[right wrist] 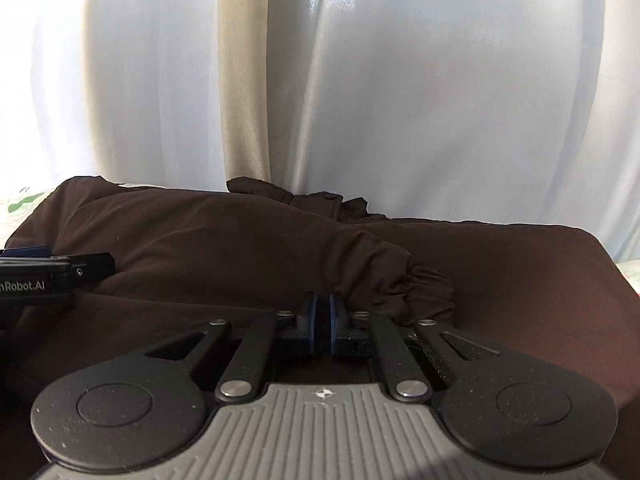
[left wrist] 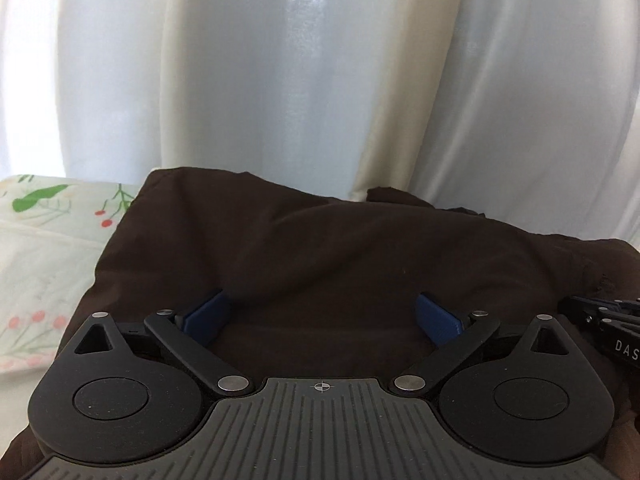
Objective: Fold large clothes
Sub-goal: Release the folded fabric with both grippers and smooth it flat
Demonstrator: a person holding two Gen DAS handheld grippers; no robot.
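- Dark brown garment lies in a folded heap on a floral sheet, filling the near and middle ground of both wrist views.
- Left gripper hangs low over the garment with its blue pads spread wide, nothing between them; the brown cloth shows through the gap.
- Right gripper sits just above the cloth with its jaws drawn nearly together, only a thin slit between the pads. Whether any fabric is pinched there cannot be told.
- A sleeve with a gathered cuff lies across the garment, the cuff just right of the right gripper's tips.
- A ruffled edge shows at the far side of the heap.
- The two tools are side by side: each appears at the edge of the other's view.
- White curtain hangs in folds behind the bed.
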